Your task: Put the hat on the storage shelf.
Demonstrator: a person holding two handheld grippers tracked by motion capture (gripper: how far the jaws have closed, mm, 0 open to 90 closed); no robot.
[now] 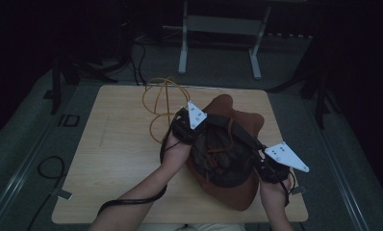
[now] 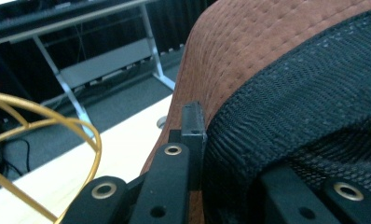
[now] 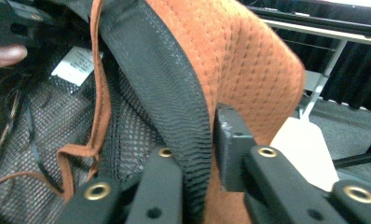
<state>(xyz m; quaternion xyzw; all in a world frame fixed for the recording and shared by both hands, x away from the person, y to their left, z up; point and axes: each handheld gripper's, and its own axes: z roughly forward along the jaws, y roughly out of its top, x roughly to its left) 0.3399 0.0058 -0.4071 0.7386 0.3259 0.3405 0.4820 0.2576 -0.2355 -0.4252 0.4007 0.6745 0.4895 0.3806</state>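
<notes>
A brown suede hat (image 1: 237,195) lies upside down on the wooden table (image 1: 117,149), its black mesh lining (image 1: 223,154) facing up. My left gripper (image 1: 192,129) is shut on the hat's far-left rim. In the left gripper view, one jaw presses the brown outside (image 2: 249,51) and the other sits under the black sweatband (image 2: 305,102), the left gripper (image 2: 230,154) clamping both. My right gripper (image 1: 270,168) is shut on the near-right rim. There the right gripper (image 3: 197,149) pinches the sweatband (image 3: 160,79) against the brown suede (image 3: 249,56).
An orange cable (image 1: 160,101) loops on the table behind the hat, close to the left gripper as the cable (image 2: 44,116) curves past. A white label (image 3: 76,65) is sewn inside the lining. A metal desk frame (image 1: 218,29) stands beyond the table.
</notes>
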